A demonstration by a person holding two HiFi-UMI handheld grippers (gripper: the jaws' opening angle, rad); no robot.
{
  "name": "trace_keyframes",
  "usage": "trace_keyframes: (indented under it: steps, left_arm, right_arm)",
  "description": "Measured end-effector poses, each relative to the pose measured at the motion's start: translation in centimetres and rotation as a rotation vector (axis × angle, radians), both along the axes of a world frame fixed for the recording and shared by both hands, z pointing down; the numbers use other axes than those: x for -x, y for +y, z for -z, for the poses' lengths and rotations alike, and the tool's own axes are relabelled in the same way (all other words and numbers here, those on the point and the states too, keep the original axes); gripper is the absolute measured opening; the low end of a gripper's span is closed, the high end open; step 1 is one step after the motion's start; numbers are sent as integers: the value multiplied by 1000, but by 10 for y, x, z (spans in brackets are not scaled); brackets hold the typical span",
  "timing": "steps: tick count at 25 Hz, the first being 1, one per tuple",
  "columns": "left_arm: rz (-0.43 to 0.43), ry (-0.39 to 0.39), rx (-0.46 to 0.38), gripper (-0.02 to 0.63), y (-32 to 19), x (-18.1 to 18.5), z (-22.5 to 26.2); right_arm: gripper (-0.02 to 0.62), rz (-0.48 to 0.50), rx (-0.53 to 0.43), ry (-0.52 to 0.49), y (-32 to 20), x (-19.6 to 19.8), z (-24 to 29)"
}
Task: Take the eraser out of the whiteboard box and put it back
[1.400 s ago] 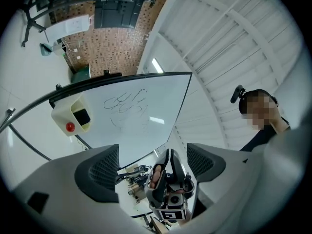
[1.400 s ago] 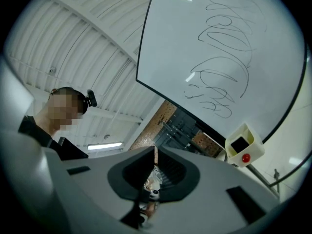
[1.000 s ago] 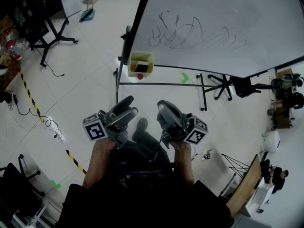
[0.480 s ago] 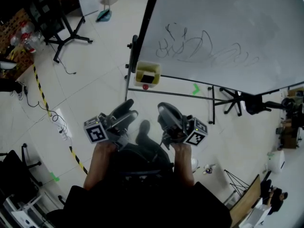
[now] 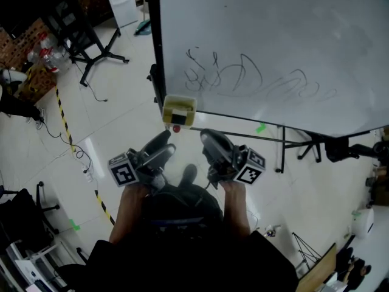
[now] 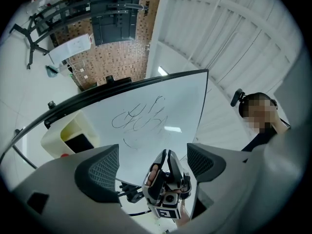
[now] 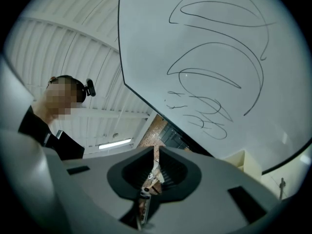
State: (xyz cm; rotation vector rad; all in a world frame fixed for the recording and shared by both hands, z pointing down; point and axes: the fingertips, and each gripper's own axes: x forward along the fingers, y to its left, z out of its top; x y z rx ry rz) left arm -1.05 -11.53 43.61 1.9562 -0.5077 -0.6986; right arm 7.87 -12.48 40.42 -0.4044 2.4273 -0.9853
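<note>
The pale yellow whiteboard box [image 5: 180,110] hangs at the board's lower left corner, with the black eraser [image 5: 178,109] inside it. In the left gripper view the box [image 6: 68,133] sits at the left with the eraser [image 6: 79,143] dark inside. My left gripper [image 5: 163,141] is just below the box, open and empty, its jaws wide apart [image 6: 153,156]. My right gripper [image 5: 210,137] is beside it, below the board, and shows between the left jaws [image 6: 165,177]. Its jaws [image 7: 156,162] are almost together, beginning to open, with nothing between them. A corner of the box [image 7: 243,162] shows at the right.
The whiteboard [image 5: 273,47] carries black scribbles [image 5: 243,78] and stands on a wheeled frame [image 5: 285,142]. A red object [image 5: 177,128] sits under the box. Black stands [image 5: 91,47], a cable [image 5: 67,142] and striped floor tape [image 5: 64,117] lie to the left.
I have come closer to the whiteboard. Both grippers moved forward, and the yellow box now sits just beyond the left gripper's tips.
</note>
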Motion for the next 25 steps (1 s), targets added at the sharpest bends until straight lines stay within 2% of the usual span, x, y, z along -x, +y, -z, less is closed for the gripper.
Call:
trace_keyframes:
  steps: [5,8,10,14,17,25]
  left_arm:
    - [14,-39,1,428,-11,-20,1]
    - [46,-93,-10,428,-20,-17,3]
    - [51,-101,-10,428,-25,-17,4]
    - [32,-86,-17,428,-38,-15,5]
    - [10,-16,5,428,-46,-9,5]
    - [-33,29,-14,428,-67,15,9]
  right_arm:
    - [52,3,-4,25,-22,-20,-12]
    - [78,7,-16,81,-33,-21,-21]
    - [104,14,-38,132,-39,-15,-24]
    - [141,4,-110,279,-49,-3,-31]
    - [183,-22,-141,402,-59,5,-44]
    - [184,-43,-181,733,-72,32,-94]
